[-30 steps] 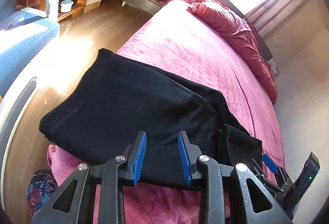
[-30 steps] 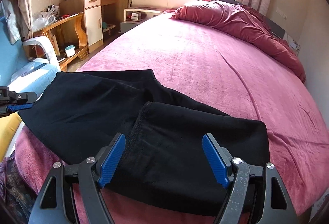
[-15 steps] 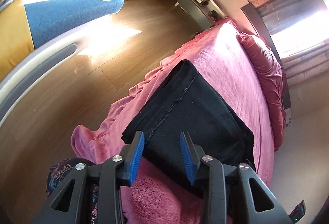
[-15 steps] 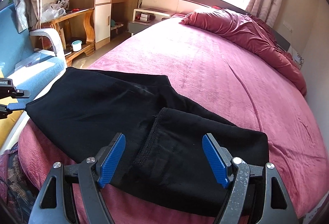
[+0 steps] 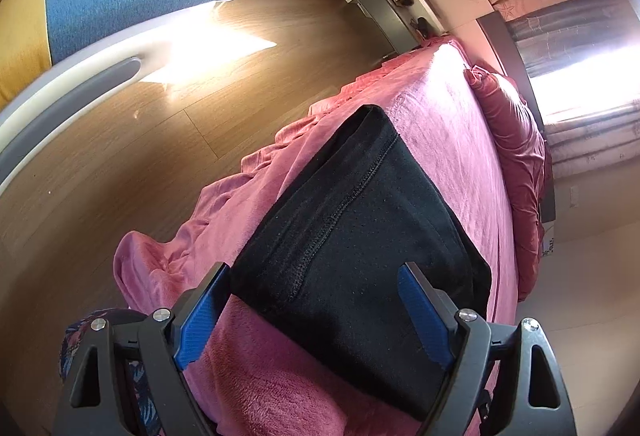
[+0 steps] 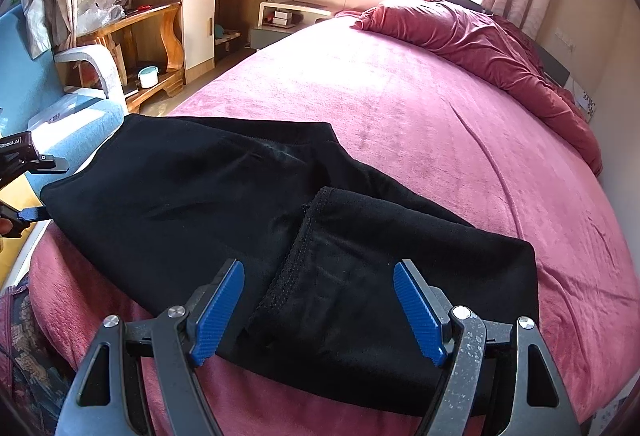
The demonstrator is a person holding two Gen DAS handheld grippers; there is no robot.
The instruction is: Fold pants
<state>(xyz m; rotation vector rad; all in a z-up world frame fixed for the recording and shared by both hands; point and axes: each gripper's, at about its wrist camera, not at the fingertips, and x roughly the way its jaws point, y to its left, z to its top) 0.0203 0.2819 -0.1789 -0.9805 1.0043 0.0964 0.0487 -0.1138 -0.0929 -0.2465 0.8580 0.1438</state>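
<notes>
Pink plush bedspread (image 6: 420, 123) carries black pants (image 6: 224, 203) — wood floor (image 5: 168, 139) beside; left jaws opening, right jaws spread.

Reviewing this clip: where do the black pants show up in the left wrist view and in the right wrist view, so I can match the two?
Left wrist: black pants run from bottom centre up to mid-frame, along the bed's floor-side edge.
Right wrist: pants spread across the lower-left and centre.
Shared landmark: the crumpled red quilt at the bed's far end.

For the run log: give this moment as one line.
left tool: opening, over pants end, no grip | right tool: open above folded leg hems | pants: folded once on pink bed
</notes>
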